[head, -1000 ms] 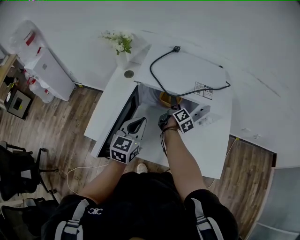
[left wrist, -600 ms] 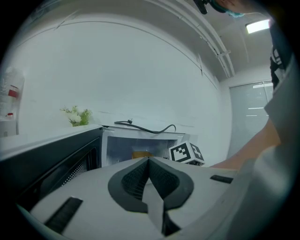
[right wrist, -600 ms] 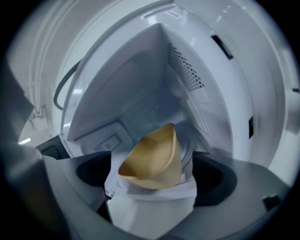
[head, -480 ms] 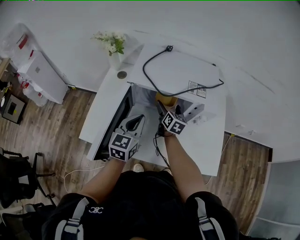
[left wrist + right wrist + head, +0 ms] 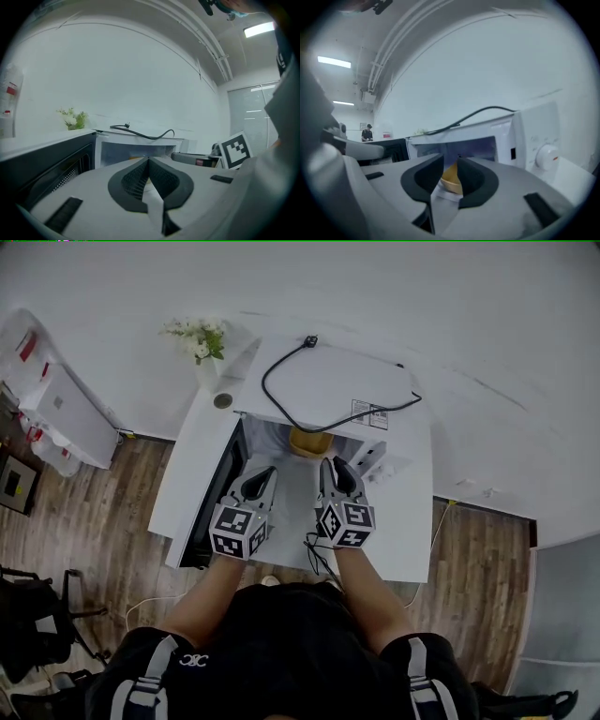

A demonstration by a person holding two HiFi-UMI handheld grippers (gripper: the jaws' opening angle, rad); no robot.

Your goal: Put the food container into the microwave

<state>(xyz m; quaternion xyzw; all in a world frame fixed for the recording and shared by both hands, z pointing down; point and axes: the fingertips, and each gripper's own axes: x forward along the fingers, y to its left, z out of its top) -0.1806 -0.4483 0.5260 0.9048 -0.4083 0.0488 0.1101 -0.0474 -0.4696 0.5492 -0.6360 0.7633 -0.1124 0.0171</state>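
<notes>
An orange food container [image 5: 310,441] sits inside the open white microwave [image 5: 375,390], just past the cavity's mouth. In the right gripper view the container [image 5: 451,180] shows through the narrow gap between the jaws. My right gripper [image 5: 336,468] is in front of the cavity, open and holding nothing, clear of the container. My left gripper [image 5: 260,476] hovers beside it near the door side, shut and empty. In the left gripper view the microwave cavity [image 5: 136,151] lies straight beyond the left gripper [image 5: 149,160].
The dark microwave door [image 5: 211,512] swings out to the left. A black power cable [image 5: 309,413] lies looped on the microwave's top. A vase of white flowers [image 5: 197,338] stands at the table's back left. The control knob [image 5: 547,155] is right of the cavity.
My right gripper has drawn back out of the cavity toward me, leaving the orange container inside. The left gripper has moved slightly forward beside it.
</notes>
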